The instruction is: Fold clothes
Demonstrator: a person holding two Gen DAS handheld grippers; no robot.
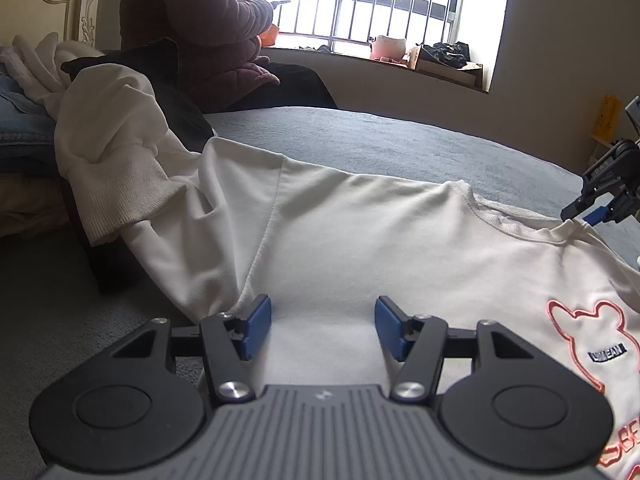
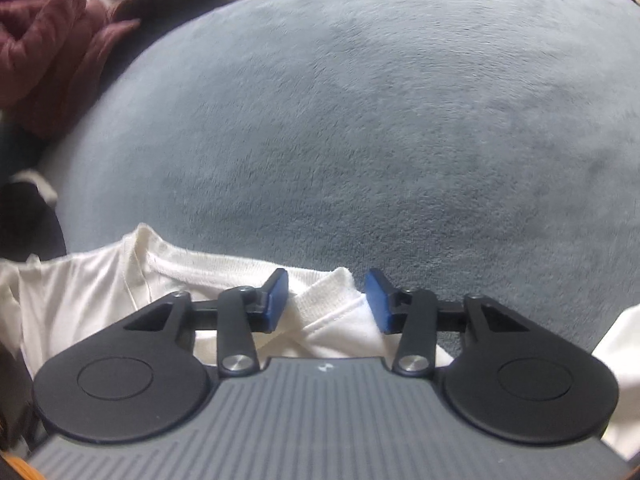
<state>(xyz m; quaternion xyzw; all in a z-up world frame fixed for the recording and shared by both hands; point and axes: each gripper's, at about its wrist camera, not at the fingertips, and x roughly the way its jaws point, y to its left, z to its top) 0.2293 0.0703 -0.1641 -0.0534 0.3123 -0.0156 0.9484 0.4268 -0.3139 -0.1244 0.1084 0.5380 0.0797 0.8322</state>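
A white sweatshirt (image 1: 360,220) with a pink outline print lies spread flat on the grey bed cover (image 1: 400,140). My left gripper (image 1: 323,326) hovers low over its body near the sleeve seam, open, with only flat cloth beneath. My right gripper (image 2: 326,300) stands at the ribbed collar (image 2: 332,304), which rises in a small fold between the blue pads (image 2: 276,300); the jaws stand partly apart and I see no squeeze on it. From the left wrist view the right gripper (image 1: 580,216) shows at the neckline, far right.
A heap of white garments (image 1: 112,132), a black one (image 1: 132,60) and folded jeans (image 1: 20,128) lies at the left. A person in a maroon quilted jacket (image 1: 200,20) sits on the far bed edge by the barred window. Bare grey cover (image 2: 360,120) stretches beyond the collar.
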